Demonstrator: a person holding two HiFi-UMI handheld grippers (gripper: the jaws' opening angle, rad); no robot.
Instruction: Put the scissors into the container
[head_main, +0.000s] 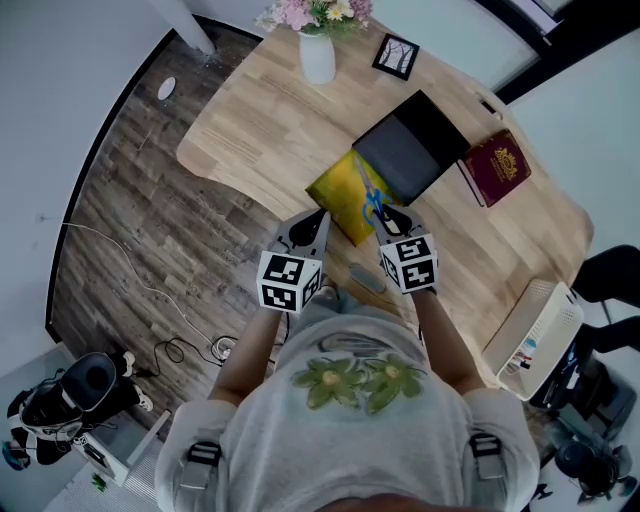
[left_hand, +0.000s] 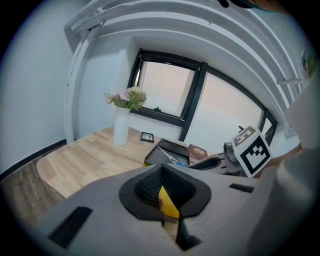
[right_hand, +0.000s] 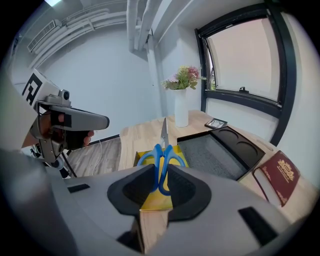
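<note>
Your right gripper (right_hand: 161, 186) clamps the scissors (right_hand: 163, 150) by their handles alone, so they may swivel and snag the container (right_hand: 212, 156), while your left gripper (left_hand: 161, 195) sits closed and empty.

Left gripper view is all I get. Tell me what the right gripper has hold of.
Observer: The right gripper is shut on the blue-handled scissors, fingers on the handles.
Operator: Give me the blade direction.
Observer: The blades are closed and point away from the gripper, toward the white vase.
Operator: Report the container's inside.
Observer: The black container lies open just right of the scissors. Its grey-lined tray shows nothing in it. The yellow box sits under the scissors.
</note>
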